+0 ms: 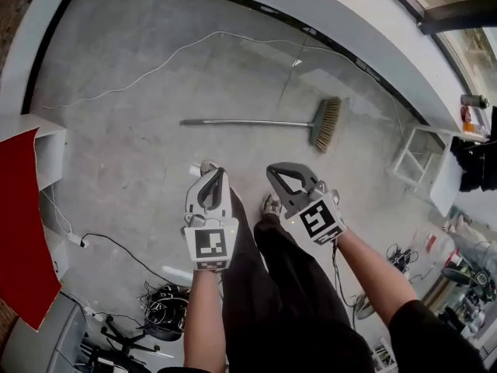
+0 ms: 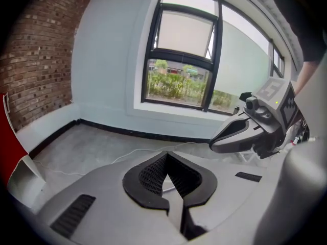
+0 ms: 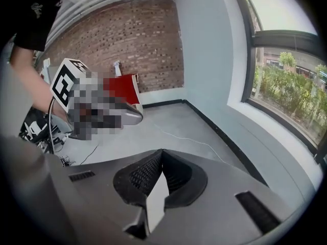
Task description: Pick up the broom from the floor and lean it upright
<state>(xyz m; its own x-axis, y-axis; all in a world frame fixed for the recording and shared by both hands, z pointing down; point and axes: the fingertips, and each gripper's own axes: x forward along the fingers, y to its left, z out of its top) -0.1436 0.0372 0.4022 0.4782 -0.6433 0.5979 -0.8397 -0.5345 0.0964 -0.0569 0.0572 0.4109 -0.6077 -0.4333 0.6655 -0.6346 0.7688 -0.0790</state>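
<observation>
The broom lies flat on the grey concrete floor in the head view, its long grey handle (image 1: 245, 122) pointing left and its straw-coloured bristle head (image 1: 327, 123) to the right, near the wall. My left gripper (image 1: 211, 171) (image 2: 166, 156) and right gripper (image 1: 278, 169) (image 3: 162, 152) hang side by side in the air above the person's dark trousers, short of the broom and apart from it. Both have their jaws closed tip to tip with nothing held. The left gripper view also shows the right gripper (image 2: 245, 131) at its right side.
A thin white cable (image 1: 155, 61) trails across the floor beyond the broom. A white shelf (image 1: 48, 142) and a red panel (image 1: 23, 231) stand at the left, a white rack (image 1: 415, 158) at the right. Tangled black cables (image 1: 163, 309) lie near the person's feet.
</observation>
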